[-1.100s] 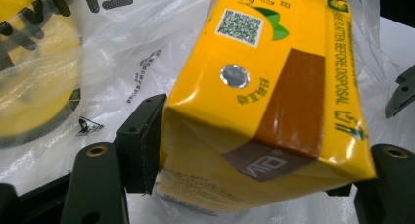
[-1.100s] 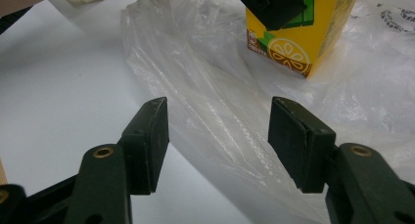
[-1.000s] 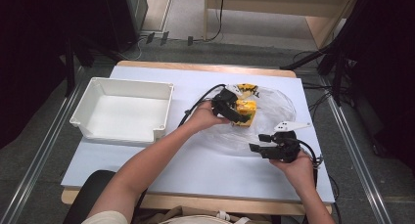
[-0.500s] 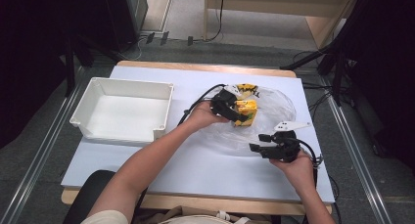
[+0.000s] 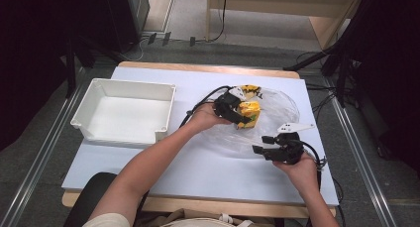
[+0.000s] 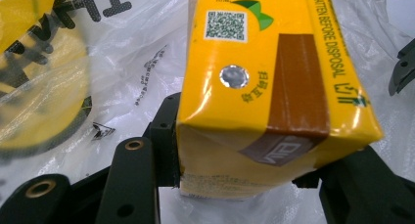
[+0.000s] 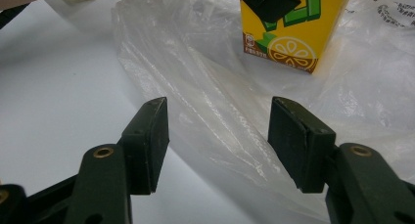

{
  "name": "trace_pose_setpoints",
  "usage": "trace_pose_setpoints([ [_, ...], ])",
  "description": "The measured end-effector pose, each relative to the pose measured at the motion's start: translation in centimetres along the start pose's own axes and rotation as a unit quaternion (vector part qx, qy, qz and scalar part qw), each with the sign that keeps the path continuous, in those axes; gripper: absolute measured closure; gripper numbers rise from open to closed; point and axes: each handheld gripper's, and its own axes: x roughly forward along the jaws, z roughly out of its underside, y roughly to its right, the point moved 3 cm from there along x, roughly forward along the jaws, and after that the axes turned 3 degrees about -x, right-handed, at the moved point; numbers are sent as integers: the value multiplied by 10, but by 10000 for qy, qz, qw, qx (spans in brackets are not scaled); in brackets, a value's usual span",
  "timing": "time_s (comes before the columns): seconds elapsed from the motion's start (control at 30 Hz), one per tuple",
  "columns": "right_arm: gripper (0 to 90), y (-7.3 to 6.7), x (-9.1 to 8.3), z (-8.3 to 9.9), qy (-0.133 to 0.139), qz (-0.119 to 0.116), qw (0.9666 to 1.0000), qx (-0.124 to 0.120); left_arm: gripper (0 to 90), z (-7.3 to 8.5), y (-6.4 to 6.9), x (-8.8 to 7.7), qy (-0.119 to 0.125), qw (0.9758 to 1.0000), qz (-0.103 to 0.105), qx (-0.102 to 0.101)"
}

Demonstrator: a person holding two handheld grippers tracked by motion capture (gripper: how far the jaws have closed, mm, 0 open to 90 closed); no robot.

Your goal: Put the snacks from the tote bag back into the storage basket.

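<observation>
Left gripper [image 5: 241,109] jaws, just closing, clamped on yellow cardboard juice carton [image 6: 274,92] atop crinkled clear plastic bag [image 5: 277,119], right gripper [image 7: 219,142] jaws apart beside bag; best gripped squarely, lifted straight, without snagging film.

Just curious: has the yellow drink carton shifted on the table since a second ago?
No. The yellow drink carton sits equally far from the white plastic bin; the left gripper has just been closing around it.

The yellow drink carton [image 6: 274,87] reads "FLATTEN BEFORE DISPOSAL" along its upper right edge, with a QR code at top centre. Chinese characters beside its foil spot stay unreadable.
</observation>
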Motion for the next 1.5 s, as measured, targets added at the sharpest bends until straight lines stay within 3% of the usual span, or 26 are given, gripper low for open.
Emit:
trace_pose_setpoints([
  [0.17, 420, 1, 0, 0, -13, -2, 10000, 18, 517, -1, 1, -1, -77, 10000, -58, 9],
  [0.33, 420, 0, 0, 0, -6, -12, 10000, 13, 519, -3, 1, -2, -130, 9998, -69, -112],
  [0.57, 420, 0, 0, 0, -4, -20, 10000, 3, 521, -9, 4, -9, -39, 9997, 1, -235],
  [0.8, 420, 0, 0, 0, 4, -27, 10000, 9, 520, -19, 10, -30, 150, 9995, 29, -262],
  [0.93, 420, 0, 0, 0, 18, -33, 10000, 3, 520, -22, 13, -42, 138, 9995, -4, -291],
  [1.33, 420, -1, 1, -1, 50, -39, 10000, -36, 520, -7, 11, -67, 93, 9988, -133, -458],
  [1.5, 420, -1, 1, -2, 42, -58, 10000, -30, 521, -5, 12, -80, 189, 9982, -186, -531],
])
